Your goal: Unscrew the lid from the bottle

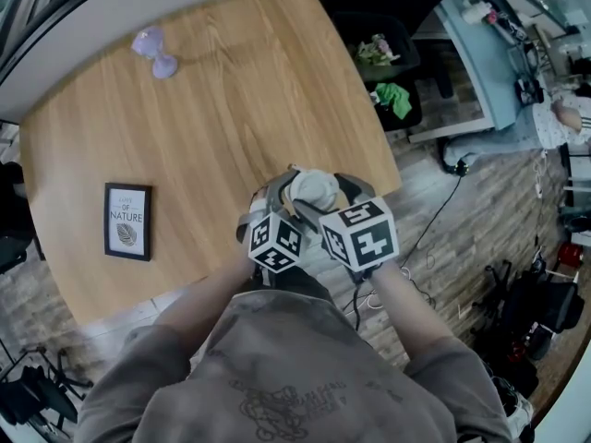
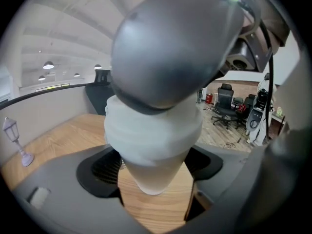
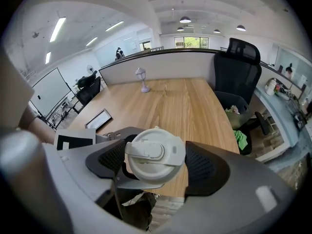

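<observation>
At the far left of the table (image 1: 231, 109) a frame (image 1: 127, 221) lies flat. A small lamp (image 1: 155, 52) stands well beyond it near the far edge. Both are well apart from the work.

Next comes the left gripper (image 2: 156, 165), over the table's near edge. Its jaws stand wide, one pad on each side of the white bottle (image 2: 153, 145). The pads seem to press on the body, though the view is too close and blurred to be sure of contact on both sides. The bottle's tapered end hangs between the jaws with bare wood showing beneath it, so it looks clear of the tabletop.

The bottle sits between the two tools, just in front of the person's chest. The left gripper has its body from the side and the other comes down on top.

To the right, the right gripper (image 3: 157, 164) points steeply down over the bottle's top. Its jaws are closed around the white lid (image 3: 155, 155), and each pad meets the rim on its own side. The lid faces the camera squarely, its flip latch lying across it, and it is on the bottle.

Farther right, off the table, stands a black chair (image 3: 236, 67).

The count is one bottle, one lid, two grippers, one frame, one lamp and one chair.
</observation>
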